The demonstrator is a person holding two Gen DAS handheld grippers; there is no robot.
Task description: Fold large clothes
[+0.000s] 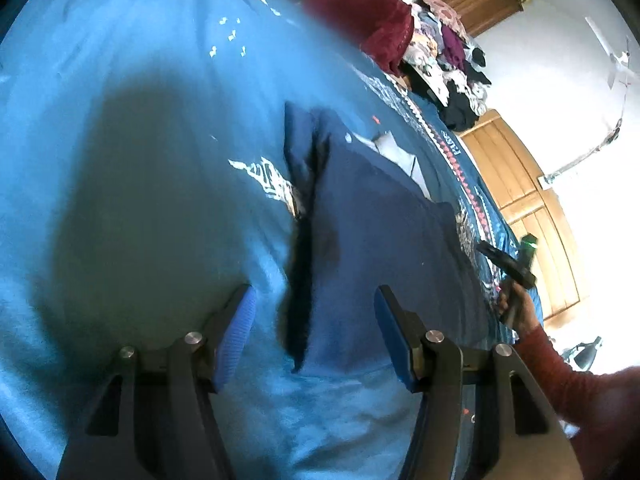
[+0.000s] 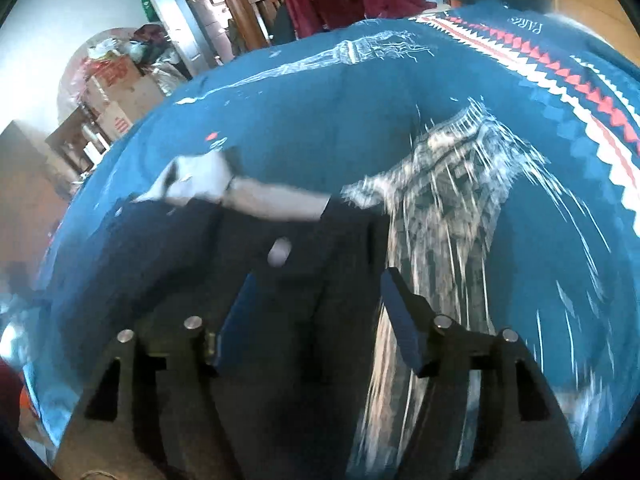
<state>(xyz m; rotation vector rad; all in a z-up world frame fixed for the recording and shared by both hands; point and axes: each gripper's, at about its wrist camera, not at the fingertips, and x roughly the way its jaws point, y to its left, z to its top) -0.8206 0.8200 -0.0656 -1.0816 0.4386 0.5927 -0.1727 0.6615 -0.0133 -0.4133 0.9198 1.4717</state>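
Note:
A dark navy garment [image 1: 372, 220] lies flat on the blue printed bedspread [image 1: 140, 120], with a pale grey-white patch showing at its far end. My left gripper [image 1: 314, 296] hovers open over the garment's near left edge, nothing between its fingers. In the right wrist view the same garment [image 2: 312, 240] looks almost black, and its white part [image 2: 224, 190] lies at the far end. Above its right edge my right gripper [image 2: 320, 280] is open and holds no cloth. A hand in a red sleeve holds the right gripper [image 1: 508, 264] at the bed's right side.
A maroon cloth [image 1: 368, 16] and a heap of mixed clothes [image 1: 452, 60] sit at the far end of the bed. A wooden door [image 1: 516, 200] stands beyond the bed's right edge. Cardboard boxes [image 2: 116, 92] are stacked off the left side. The bedspread [image 2: 440, 184] carries a tower print.

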